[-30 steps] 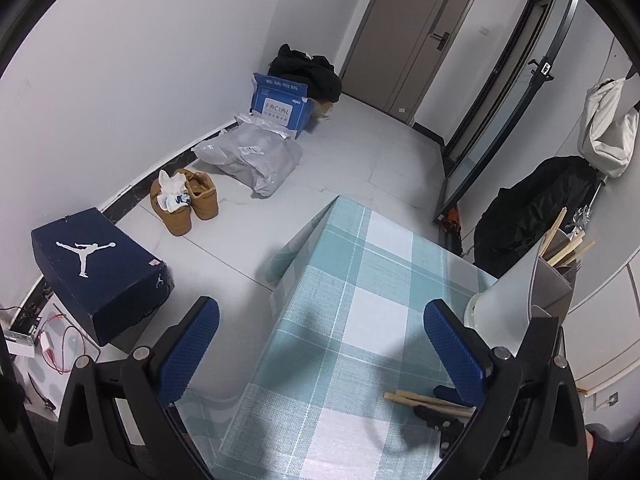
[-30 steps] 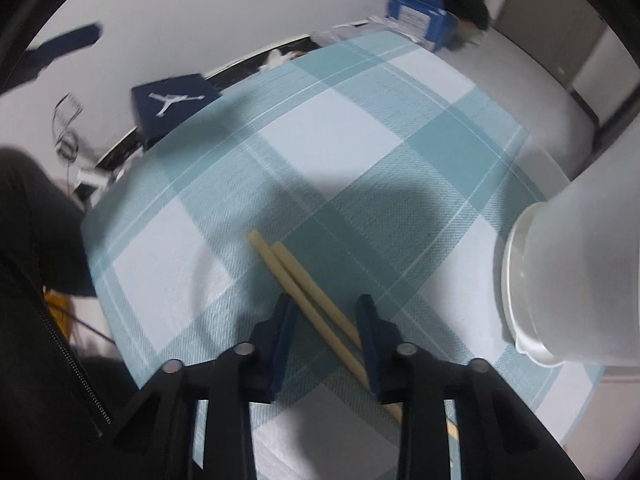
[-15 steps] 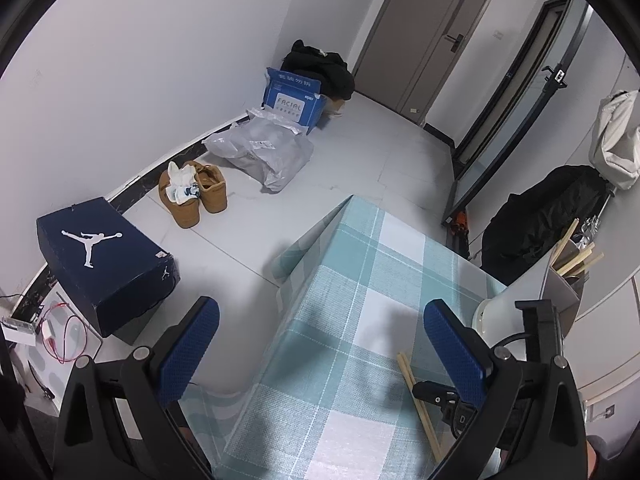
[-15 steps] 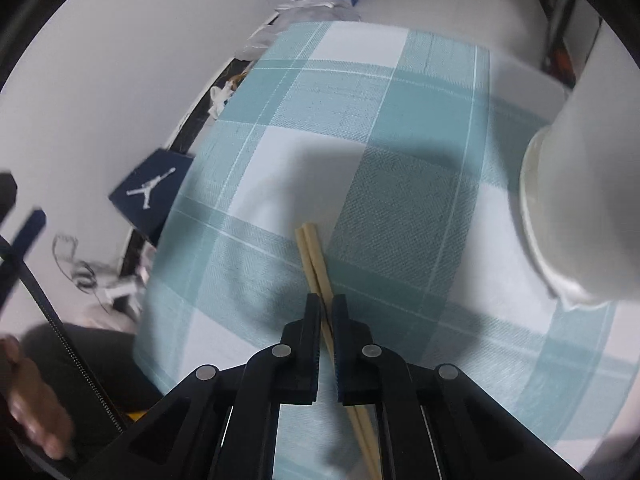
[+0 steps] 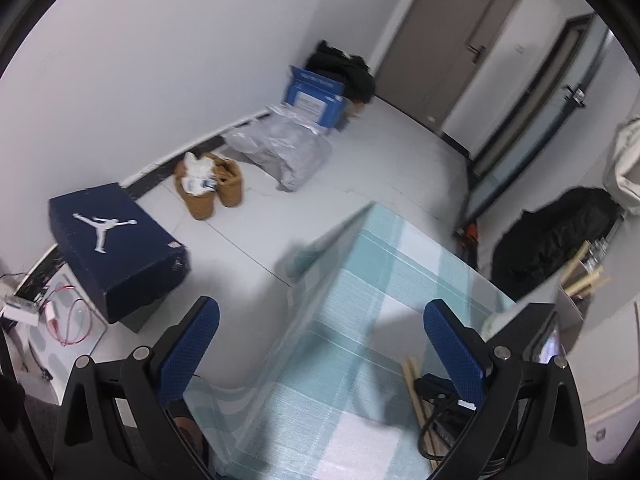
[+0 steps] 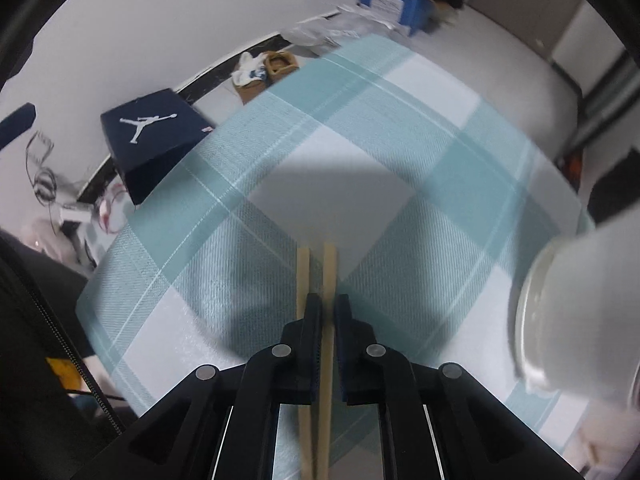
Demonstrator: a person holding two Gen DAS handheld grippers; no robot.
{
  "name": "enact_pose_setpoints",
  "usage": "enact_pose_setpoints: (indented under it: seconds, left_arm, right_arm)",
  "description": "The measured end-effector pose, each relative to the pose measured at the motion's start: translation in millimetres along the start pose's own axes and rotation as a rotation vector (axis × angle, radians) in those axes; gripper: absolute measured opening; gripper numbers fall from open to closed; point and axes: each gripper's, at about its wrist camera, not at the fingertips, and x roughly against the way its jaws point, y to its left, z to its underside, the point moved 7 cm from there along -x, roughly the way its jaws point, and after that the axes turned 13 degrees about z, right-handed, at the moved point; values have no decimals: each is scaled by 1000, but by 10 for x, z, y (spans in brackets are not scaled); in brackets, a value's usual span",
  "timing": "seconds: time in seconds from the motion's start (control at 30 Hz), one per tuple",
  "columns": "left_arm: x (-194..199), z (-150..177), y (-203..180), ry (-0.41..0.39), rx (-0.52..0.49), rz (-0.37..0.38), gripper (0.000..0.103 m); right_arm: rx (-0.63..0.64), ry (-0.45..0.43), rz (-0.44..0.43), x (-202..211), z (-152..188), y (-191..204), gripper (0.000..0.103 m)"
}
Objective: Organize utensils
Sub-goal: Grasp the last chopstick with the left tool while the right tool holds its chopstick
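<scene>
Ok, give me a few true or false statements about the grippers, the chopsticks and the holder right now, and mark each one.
1. The right gripper is shut on a chopstick. True.
2. Both chopsticks sit between its fingers. False: the second chopstick lies outside the left finger.
3. The left gripper holds a chopstick. False: it is open and holds nothing.
4. The white holder stands to the right on the checked tablecloth. True.

Two pale wooden chopsticks (image 6: pixel 316 280) — side by side, nearly parallel — point toward the table's (image 6: pixel 360 128) far edge; white utensil holder (image 6: pixel 580 300) at right edge.
</scene>
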Motion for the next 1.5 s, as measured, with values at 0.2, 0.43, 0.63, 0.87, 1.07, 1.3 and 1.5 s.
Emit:
enact_pose_setpoints:
  seconds: [0.2, 0.43, 0.63, 0.87, 1.07, 1.3, 1.5]
  left_arm:
    - [-45, 69, 227, 24, 35, -59, 100]
    - [-298, 341, -55, 174, -26, -6, 100]
    - [-658, 683, -460, 378, -97, 30, 100]
    - [-916, 911, -636, 469, -119, 3, 86]
    - [-1013, 947, -709, 494, -140, -59, 55]
    - [-1115, 914, -820, 493, -126, -148, 7]
    - [-1237, 927, -952, 482, -116, -127, 3]
  right_arm:
    - [14, -26, -30, -64, -124, -14, 9]
    - [-90, -83, -126, 43, 6, -146, 6]
    - [-329, -248, -256, 615, 264, -725, 6]
    - [-511, -435, -286, 1184, 668, -1311, 6]
    - [-532, -510, -252, 1328, 835, -1429, 6]
    - [-521, -524, -242, 1344, 918, -1389, 6]
    - [-534, -515, -221, 1325, 1006, -1558, 6]
